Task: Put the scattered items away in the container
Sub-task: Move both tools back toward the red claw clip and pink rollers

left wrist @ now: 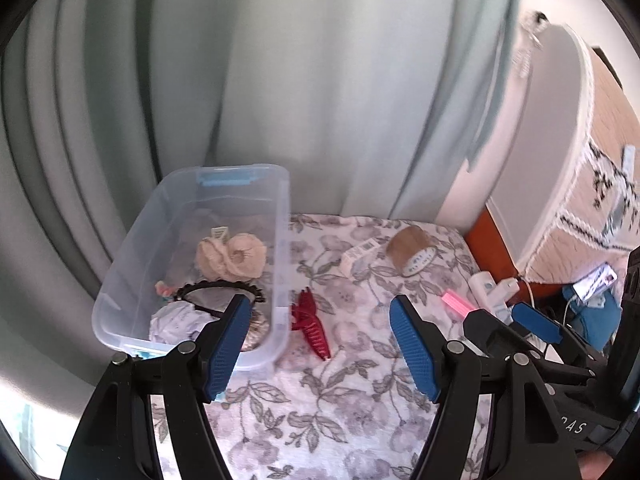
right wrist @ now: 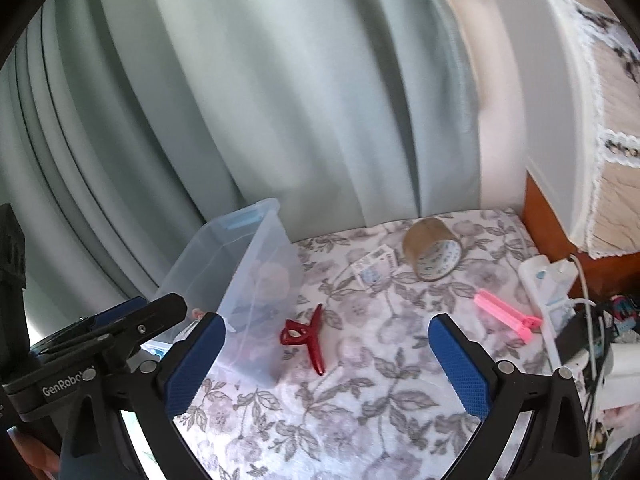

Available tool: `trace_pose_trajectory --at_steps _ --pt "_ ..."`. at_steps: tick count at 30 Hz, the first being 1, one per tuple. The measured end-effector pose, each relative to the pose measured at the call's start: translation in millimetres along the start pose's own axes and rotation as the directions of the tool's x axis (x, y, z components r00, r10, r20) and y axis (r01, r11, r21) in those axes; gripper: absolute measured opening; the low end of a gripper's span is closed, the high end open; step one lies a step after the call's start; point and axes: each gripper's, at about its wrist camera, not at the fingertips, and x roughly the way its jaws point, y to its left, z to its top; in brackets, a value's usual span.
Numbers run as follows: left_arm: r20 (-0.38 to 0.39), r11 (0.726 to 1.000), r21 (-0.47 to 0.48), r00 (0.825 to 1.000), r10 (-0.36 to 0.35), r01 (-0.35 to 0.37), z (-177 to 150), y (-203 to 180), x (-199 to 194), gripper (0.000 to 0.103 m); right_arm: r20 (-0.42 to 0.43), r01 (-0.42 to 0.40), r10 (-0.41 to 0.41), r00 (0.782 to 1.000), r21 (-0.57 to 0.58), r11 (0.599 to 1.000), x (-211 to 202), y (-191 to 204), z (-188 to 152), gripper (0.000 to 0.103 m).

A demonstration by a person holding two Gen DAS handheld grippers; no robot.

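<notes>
A clear plastic bin (left wrist: 280,240) (right wrist: 244,240) stands at the left on the floral cloth. It holds a beige scrunchie (left wrist: 232,256), a black headband (left wrist: 216,290) and crumpled paper (left wrist: 176,322). A red hair claw (left wrist: 310,324) (right wrist: 306,338) lies just right of the bin. A brown tape roll (left wrist: 410,250) (right wrist: 432,248), a small white box (left wrist: 358,256) (right wrist: 374,266) and a pink clip (left wrist: 458,302) (right wrist: 508,316) lie farther right. My left gripper (left wrist: 320,348) is open and empty above the cloth near the claw. My right gripper (right wrist: 326,364) is open and empty, the claw between its fingers.
A pale curtain (left wrist: 280,80) hangs behind the bin. A white power strip (right wrist: 548,284) with cables lies at the cloth's right edge. A wooden edge (right wrist: 548,216) and a lace-trimmed cover (right wrist: 608,152) stand at the far right.
</notes>
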Motion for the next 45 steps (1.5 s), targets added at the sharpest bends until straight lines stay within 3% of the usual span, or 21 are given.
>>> trace_pose_trajectory --at_steps 15,30,38,45 --pt "-0.029 0.996 0.091 1.000 -0.002 0.005 -4 -50 9 0.073 0.057 0.032 -0.035 0.998 0.044 0.998 -19 -42 -12 0.103" --pt "-0.130 0.993 0.107 0.991 -0.027 0.041 -22 -66 57 0.073 0.076 0.087 -0.095 0.993 0.099 0.991 0 -78 -40 0.103" --pt "-0.174 0.997 0.060 0.984 -0.041 0.052 -36 -59 90 0.073 -0.016 0.121 -0.120 0.993 0.081 0.989 30 -88 -53 0.103" --pt "-0.194 1.000 0.017 0.981 0.018 -0.015 -51 -41 119 0.073 -0.106 0.144 -0.135 0.985 0.082 0.986 58 -98 -69 0.103"
